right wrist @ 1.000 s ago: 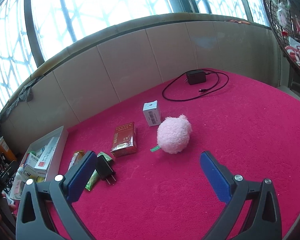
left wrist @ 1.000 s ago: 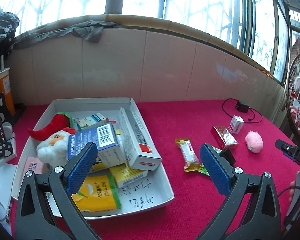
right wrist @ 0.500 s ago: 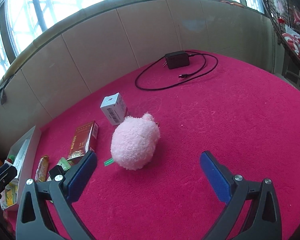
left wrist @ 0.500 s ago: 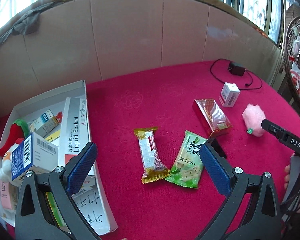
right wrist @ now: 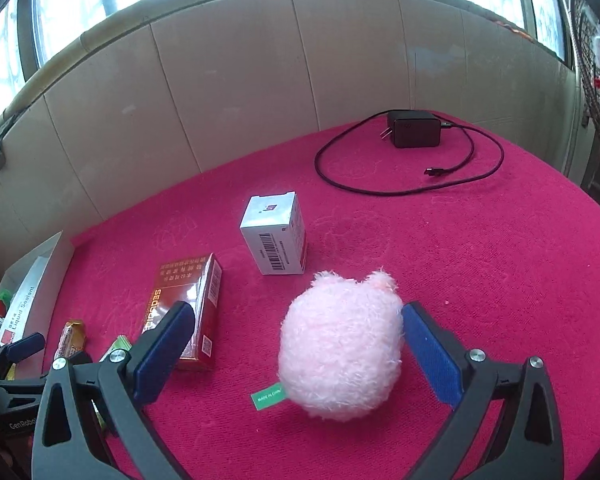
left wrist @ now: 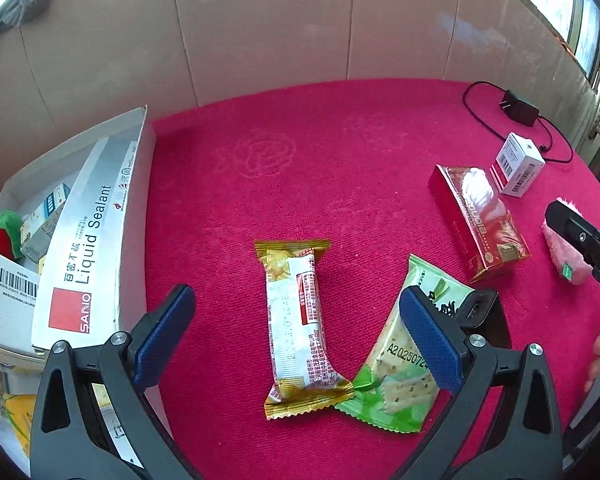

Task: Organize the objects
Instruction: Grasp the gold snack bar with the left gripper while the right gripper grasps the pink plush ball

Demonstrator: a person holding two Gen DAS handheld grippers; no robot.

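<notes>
Right gripper wide open, blue pads straddling the fluffy pink plush ball on the red cloth; not yet squeezed. Left gripper equally wide over the gold-and-white snack wrapper. Farther left, white cardboard tray. Judged step: pre-grasp; next, close, carry to tray.

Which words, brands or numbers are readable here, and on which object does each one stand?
"Liquid Sealant" and "SANIO": long white box in the tray.
"A2025072...", cut off: green snack packet.
"MADE IN CHINA": green tag on the pink plush toy.
"GenRobo...", cut off: left gripper.
Red box lettering, barcodes, gold wrapper: unreadable.
</notes>
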